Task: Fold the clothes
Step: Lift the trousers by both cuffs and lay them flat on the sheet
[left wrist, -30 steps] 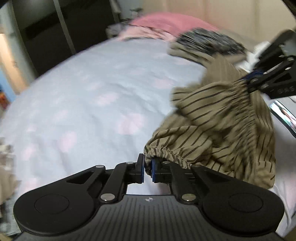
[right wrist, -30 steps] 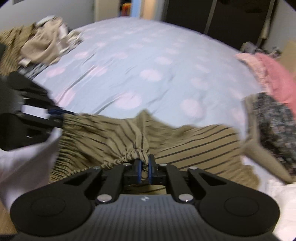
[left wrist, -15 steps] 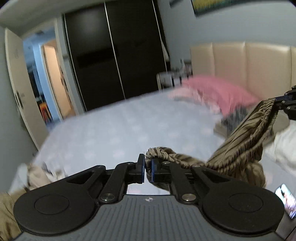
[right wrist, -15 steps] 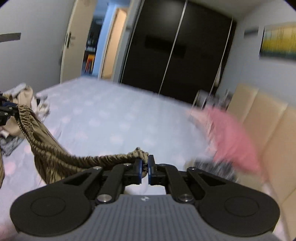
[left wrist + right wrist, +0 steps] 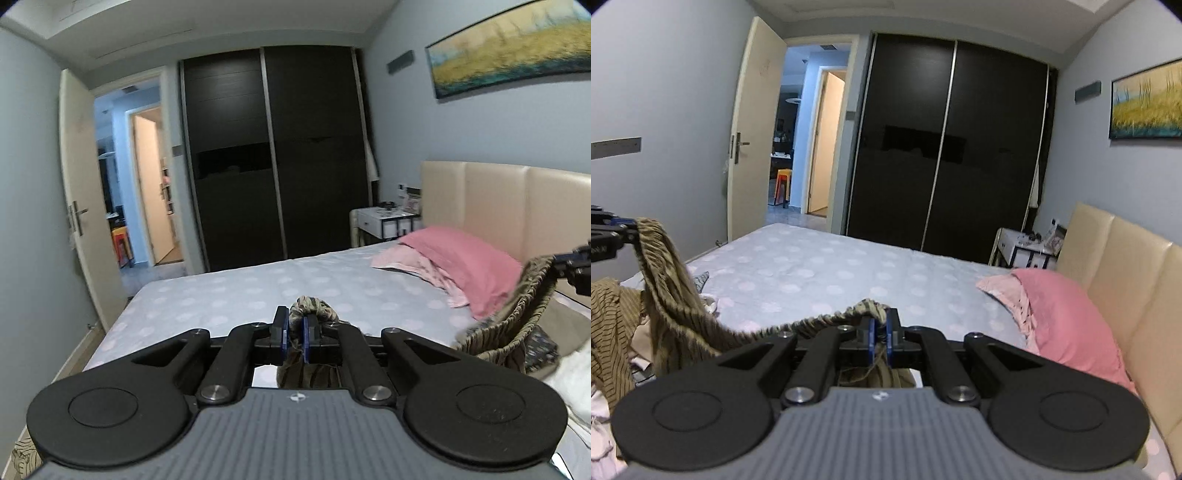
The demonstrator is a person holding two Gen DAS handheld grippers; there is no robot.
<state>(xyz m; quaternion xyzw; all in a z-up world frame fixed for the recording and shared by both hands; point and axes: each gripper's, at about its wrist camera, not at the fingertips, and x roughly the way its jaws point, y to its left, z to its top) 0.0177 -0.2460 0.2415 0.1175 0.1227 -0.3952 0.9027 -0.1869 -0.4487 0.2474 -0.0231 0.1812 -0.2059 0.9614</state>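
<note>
The striped garment [image 5: 506, 325], olive-brown with dark pinstripes and a gathered elastic edge, hangs in the air above the bed [image 5: 258, 291], stretched between the two grippers. In the right wrist view the same garment [image 5: 676, 295] sags in a loop from one gripper to the other.

The left gripper [image 5: 294, 334] has its blue-padded fingers [image 5: 281, 332] pinching a bunched fold of the elastic edge, with fabric rising above the tips and more hanging below. The right gripper [image 5: 880, 334] likewise has its fingers [image 5: 871, 336] closed on a bunch of the gathered edge. Each gripper appears at the frame margin of the other's view, gripping the opposite end: the right gripper at the right edge [image 5: 576, 264], the left gripper at the left edge [image 5: 609, 230].

The bed carries a pale blue sheet with faint round spots. A pink pillow [image 5: 1067, 317] lies near the beige padded headboard [image 5: 1126, 266]. A heap of other clothes [image 5: 613, 332] sits at the bed's left side. Behind the bed stand a dark sliding wardrobe [image 5: 945, 147], an open door [image 5: 753, 129] and a white bedside table [image 5: 384, 221]. A landscape painting [image 5: 506, 48] hangs on the wall.
</note>
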